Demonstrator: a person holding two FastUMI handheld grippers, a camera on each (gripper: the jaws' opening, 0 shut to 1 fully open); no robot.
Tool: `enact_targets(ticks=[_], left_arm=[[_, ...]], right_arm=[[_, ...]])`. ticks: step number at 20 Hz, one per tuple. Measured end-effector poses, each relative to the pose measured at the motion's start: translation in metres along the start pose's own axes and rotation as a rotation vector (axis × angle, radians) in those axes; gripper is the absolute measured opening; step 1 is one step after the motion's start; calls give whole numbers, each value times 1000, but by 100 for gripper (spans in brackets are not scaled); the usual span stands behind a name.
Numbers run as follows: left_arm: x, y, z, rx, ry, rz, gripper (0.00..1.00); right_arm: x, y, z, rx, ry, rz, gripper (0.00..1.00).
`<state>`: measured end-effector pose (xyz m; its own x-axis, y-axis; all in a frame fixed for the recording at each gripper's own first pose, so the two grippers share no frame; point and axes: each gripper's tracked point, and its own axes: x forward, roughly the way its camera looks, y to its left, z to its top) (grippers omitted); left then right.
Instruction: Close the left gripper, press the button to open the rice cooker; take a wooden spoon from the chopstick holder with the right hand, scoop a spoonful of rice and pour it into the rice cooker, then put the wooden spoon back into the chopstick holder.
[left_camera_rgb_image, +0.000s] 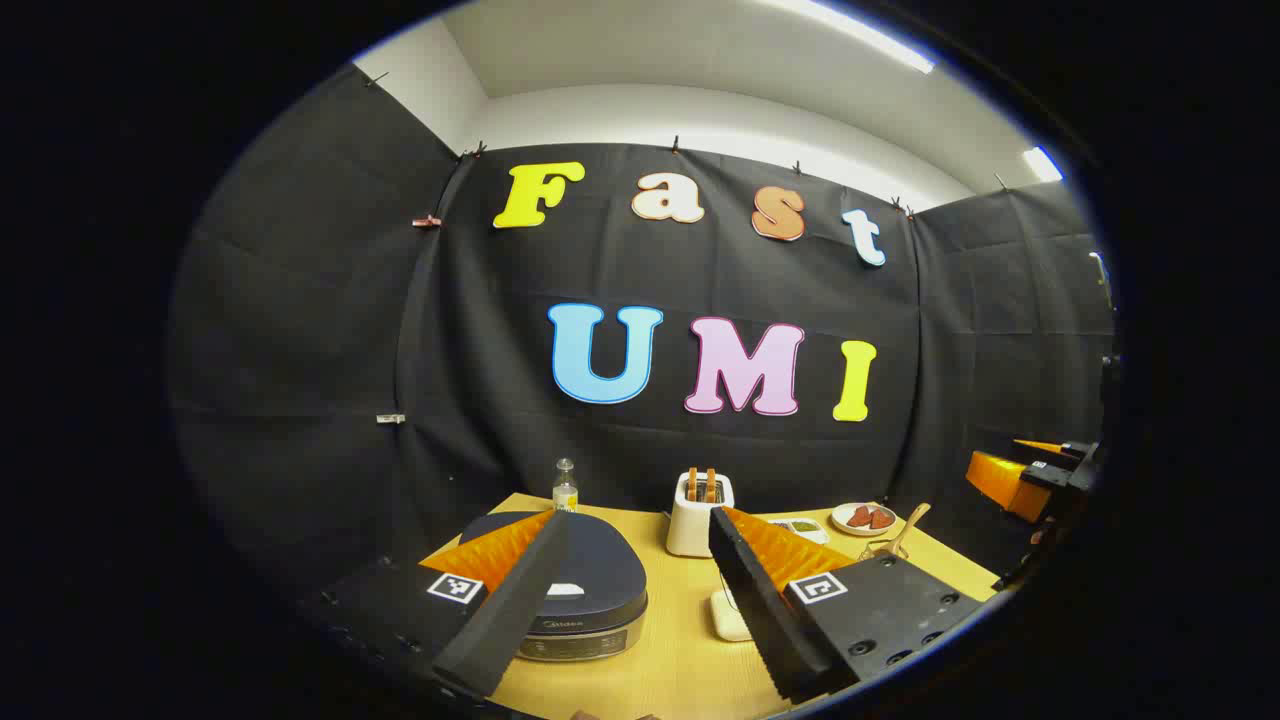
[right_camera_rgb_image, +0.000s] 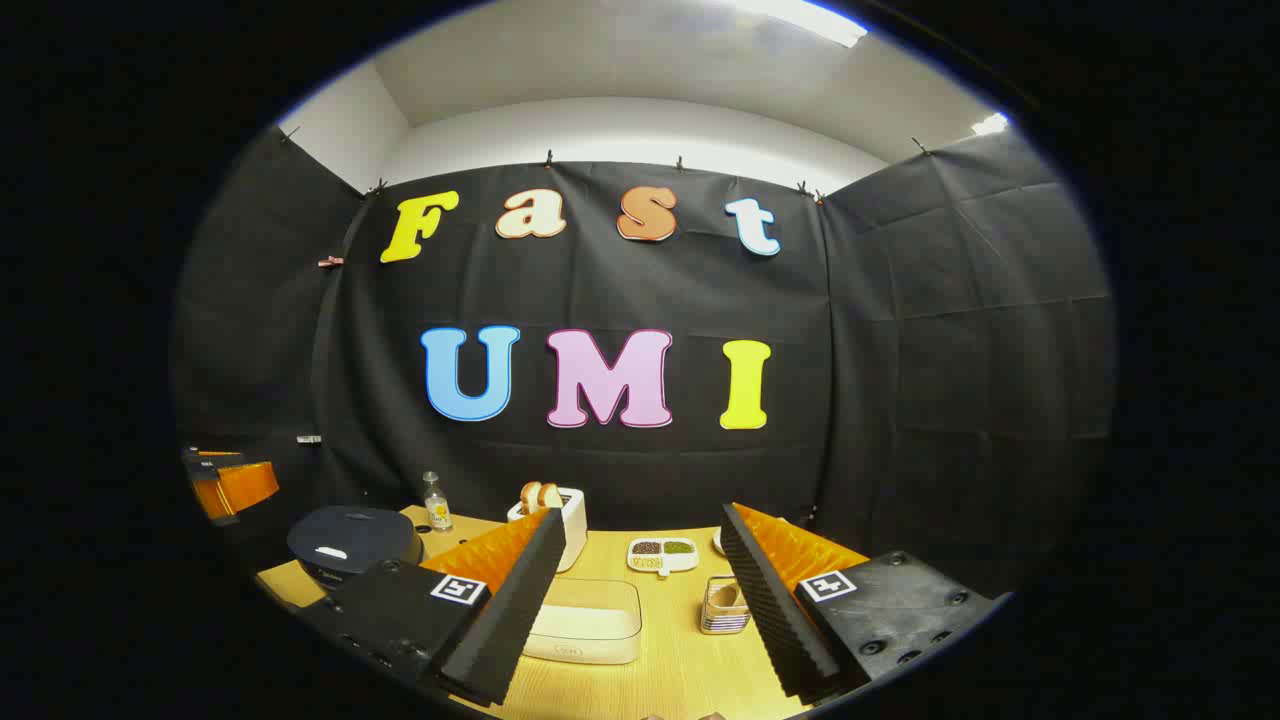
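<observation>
The rice cooker (left_camera_rgb_image: 585, 600) stands on the wooden table with its dark lid down, just beyond my left gripper (left_camera_rgb_image: 638, 520), which hovers open and holds nothing. In the right gripper view the cooker (right_camera_rgb_image: 352, 540) is at the far left. A wire chopstick holder (right_camera_rgb_image: 725, 608) with the wooden spoon (right_camera_rgb_image: 728, 594) in it stands just ahead of my open, empty right gripper (right_camera_rgb_image: 640, 515). A clear box of rice (right_camera_rgb_image: 585, 622) lies between that gripper's fingers, lower down. The spoon's handle (left_camera_rgb_image: 912, 522) leans out at the right of the left gripper view.
A white toaster (right_camera_rgb_image: 560, 520) with bread, a small bottle (right_camera_rgb_image: 435, 503) and a divided dish of beans (right_camera_rgb_image: 662, 553) stand along the back of the table. A plate of red food (left_camera_rgb_image: 863, 518) sits at the back right. The other gripper (left_camera_rgb_image: 1030, 478) hangs at the right edge.
</observation>
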<state>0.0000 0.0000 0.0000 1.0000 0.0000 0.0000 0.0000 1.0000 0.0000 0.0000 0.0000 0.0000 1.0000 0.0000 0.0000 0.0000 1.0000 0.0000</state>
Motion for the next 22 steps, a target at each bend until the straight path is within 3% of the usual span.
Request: enact_targets(ticks=[10, 22], left_arm=[[-8, -4, -1, 11, 3, -20, 95], [20, -27, 3, 41, 39, -58, 95]], right_arm=[[1, 9, 2, 3, 2, 22, 96], [19, -13, 10, -7, 8, -29, 98]])
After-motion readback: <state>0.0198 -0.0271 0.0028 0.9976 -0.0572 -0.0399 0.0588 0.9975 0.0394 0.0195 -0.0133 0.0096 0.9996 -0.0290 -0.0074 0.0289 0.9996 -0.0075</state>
